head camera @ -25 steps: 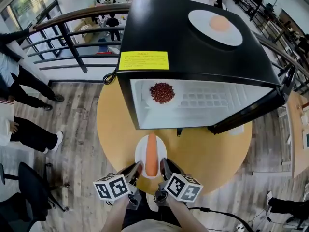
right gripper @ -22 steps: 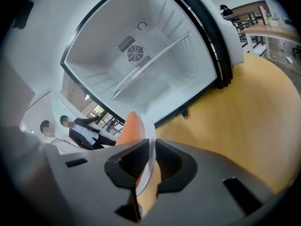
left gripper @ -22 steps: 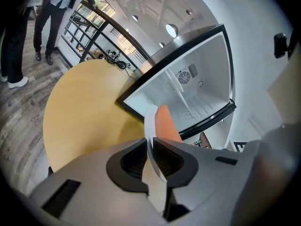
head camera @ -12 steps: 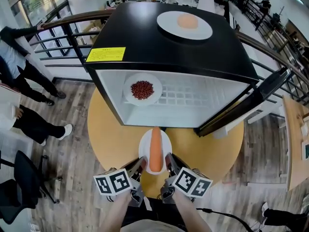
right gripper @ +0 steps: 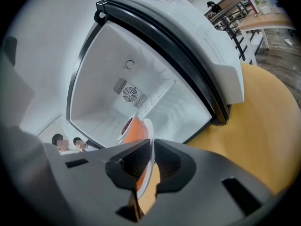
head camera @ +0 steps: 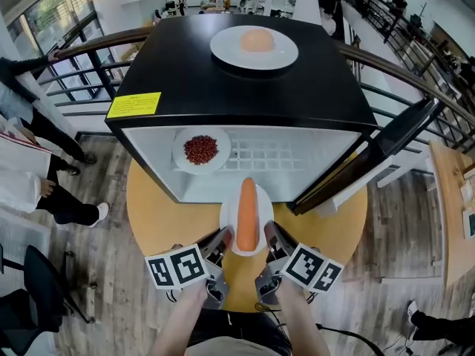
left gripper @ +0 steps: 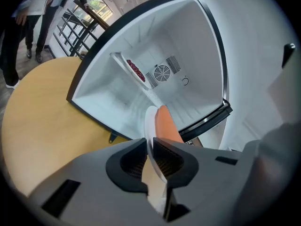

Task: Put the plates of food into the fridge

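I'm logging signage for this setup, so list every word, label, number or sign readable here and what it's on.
Yellow sticker on the black fridge top: printed lines, too small to read.
Marker cubes, left and right: black-and-white squares, no letters.
Round mark on the fridge's back wall: a symbol, not a word.
Nothing else legible.

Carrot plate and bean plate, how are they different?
The carrot plate carries one long orange carrot; the bean plate carries a heap of small dark red beans. The carrot plate is held up outside the fridge, pinched at its rim by the left hand-held gripper and the right hand-held gripper, whose jaws have just been closing further; the bean plate rests untouched on the shelf inside. Both plates are white.
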Tool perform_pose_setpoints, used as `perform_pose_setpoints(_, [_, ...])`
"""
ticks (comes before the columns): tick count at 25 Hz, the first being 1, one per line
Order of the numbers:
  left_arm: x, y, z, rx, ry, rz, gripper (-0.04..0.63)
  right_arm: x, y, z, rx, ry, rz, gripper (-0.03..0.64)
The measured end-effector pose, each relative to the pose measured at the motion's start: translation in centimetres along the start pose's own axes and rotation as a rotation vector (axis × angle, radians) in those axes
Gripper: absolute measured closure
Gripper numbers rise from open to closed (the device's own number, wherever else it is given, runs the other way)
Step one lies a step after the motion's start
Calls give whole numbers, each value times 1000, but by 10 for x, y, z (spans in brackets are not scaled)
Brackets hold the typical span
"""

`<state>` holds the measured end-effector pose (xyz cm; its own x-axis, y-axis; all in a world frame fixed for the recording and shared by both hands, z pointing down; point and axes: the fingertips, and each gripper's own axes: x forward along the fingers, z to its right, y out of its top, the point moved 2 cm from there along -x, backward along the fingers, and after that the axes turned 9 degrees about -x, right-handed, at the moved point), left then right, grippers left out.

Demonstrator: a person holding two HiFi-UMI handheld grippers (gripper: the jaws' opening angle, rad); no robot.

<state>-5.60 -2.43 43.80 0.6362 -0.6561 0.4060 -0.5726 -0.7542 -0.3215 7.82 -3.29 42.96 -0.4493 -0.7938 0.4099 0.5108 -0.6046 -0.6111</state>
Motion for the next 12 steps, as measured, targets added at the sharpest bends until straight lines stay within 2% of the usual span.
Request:
perform_pose_setpoints(6, [26,32,29,24,-33,6,557,14,43,-2,24,5,69,581])
perform_pose_setpoints(12, [59,60,40,-12,-43,28,557,40,75,8,62,0,111,581])
